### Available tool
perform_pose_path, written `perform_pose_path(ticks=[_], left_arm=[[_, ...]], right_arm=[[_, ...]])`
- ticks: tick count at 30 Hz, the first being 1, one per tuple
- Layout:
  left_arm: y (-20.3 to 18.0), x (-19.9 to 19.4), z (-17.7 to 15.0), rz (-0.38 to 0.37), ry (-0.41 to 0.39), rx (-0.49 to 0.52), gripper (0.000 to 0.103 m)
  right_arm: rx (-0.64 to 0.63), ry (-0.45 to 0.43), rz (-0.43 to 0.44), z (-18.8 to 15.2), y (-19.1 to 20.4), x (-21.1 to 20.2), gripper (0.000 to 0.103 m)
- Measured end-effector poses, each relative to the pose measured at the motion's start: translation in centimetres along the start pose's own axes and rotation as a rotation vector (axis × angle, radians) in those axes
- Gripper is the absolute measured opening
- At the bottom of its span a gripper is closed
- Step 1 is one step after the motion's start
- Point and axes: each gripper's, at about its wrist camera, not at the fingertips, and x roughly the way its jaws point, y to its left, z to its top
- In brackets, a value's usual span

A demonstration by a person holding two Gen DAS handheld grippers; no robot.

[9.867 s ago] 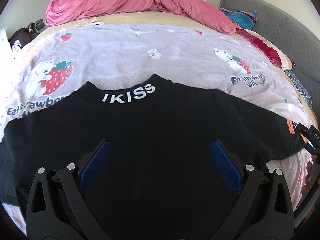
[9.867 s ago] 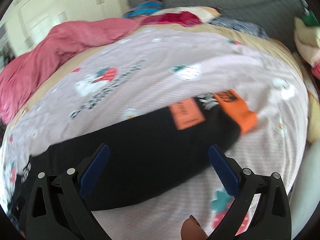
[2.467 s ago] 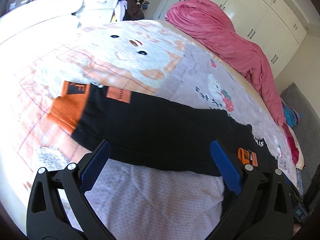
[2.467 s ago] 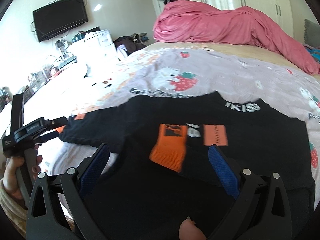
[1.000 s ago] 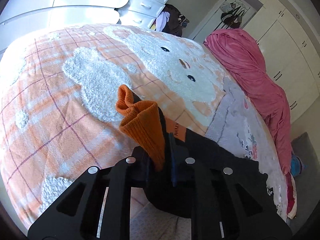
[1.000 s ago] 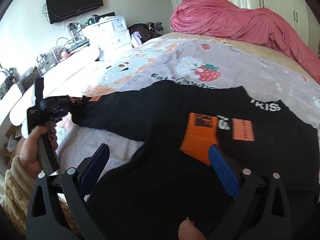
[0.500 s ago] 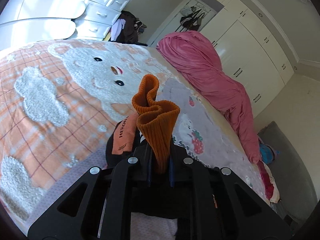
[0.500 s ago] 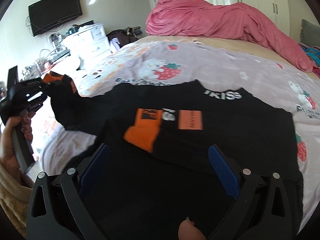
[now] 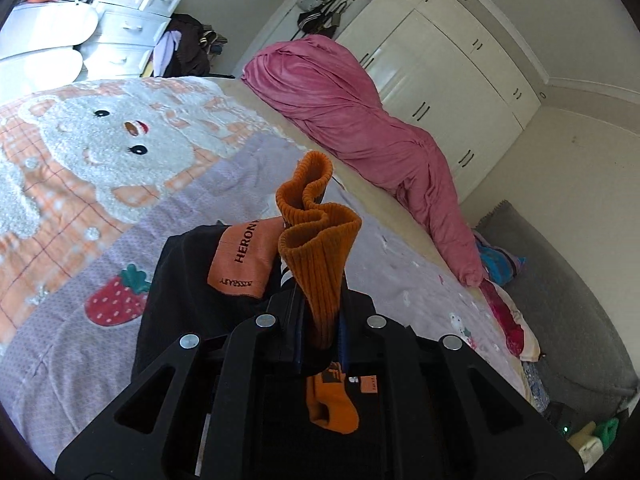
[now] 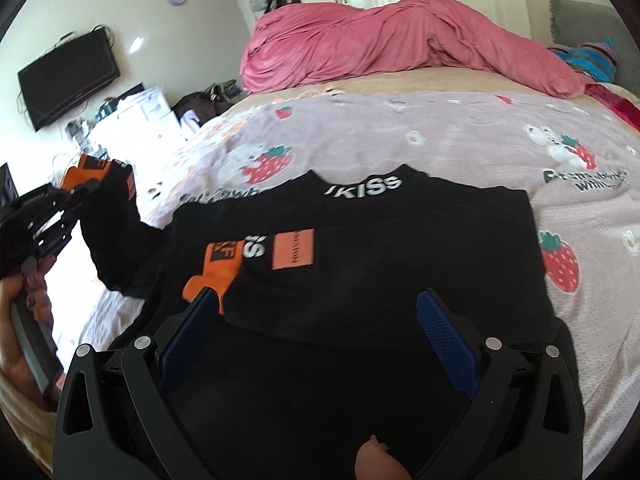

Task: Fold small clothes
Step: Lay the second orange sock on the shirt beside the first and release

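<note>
A black sweater (image 10: 360, 280) with a white-lettered collar lies flat on the bed. One sleeve is folded across its chest, its orange cuff (image 10: 218, 264) lying flat. My left gripper (image 9: 318, 332) is shut on the other sleeve's orange cuff (image 9: 316, 248) and holds it lifted off the bed; the black sleeve (image 9: 180, 280) hangs below it. In the right wrist view the left gripper (image 10: 72, 196) is at the far left with the sleeve (image 10: 116, 248) raised. My right gripper (image 10: 320, 320) is open and empty above the sweater's lower body.
The bed has a lilac strawberry-print sheet (image 10: 440, 136) and an orange plaid bear blanket (image 9: 80, 148). A pink duvet (image 10: 380, 36) is heaped at the far side. White drawers (image 9: 132, 20) and a wall TV (image 10: 68, 76) stand to the left; a grey headboard (image 9: 568, 300) is to the right.
My left gripper closed on the sleeve's orange cuff, lifted it off the bed and is carrying it toward the sweater's body. My right gripper stays open over the sweater.
</note>
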Motion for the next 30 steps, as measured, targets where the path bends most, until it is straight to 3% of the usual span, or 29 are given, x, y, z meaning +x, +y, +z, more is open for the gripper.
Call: perform_pose_path(ticks=[18,30], left_arm=[[-6.6,4.7,-4.5,-0.157,0.167,0.133,0.006],[-8.7,7.3,-7.9,-0.197,0.293,0.172,0.006]], right_arm=[[0.155,-0.074,-0.060,1.4,-6.2,-2.8,0.099],[0.234,-0.100,-0.086,1.7,-9.0,-4.0,0.099]])
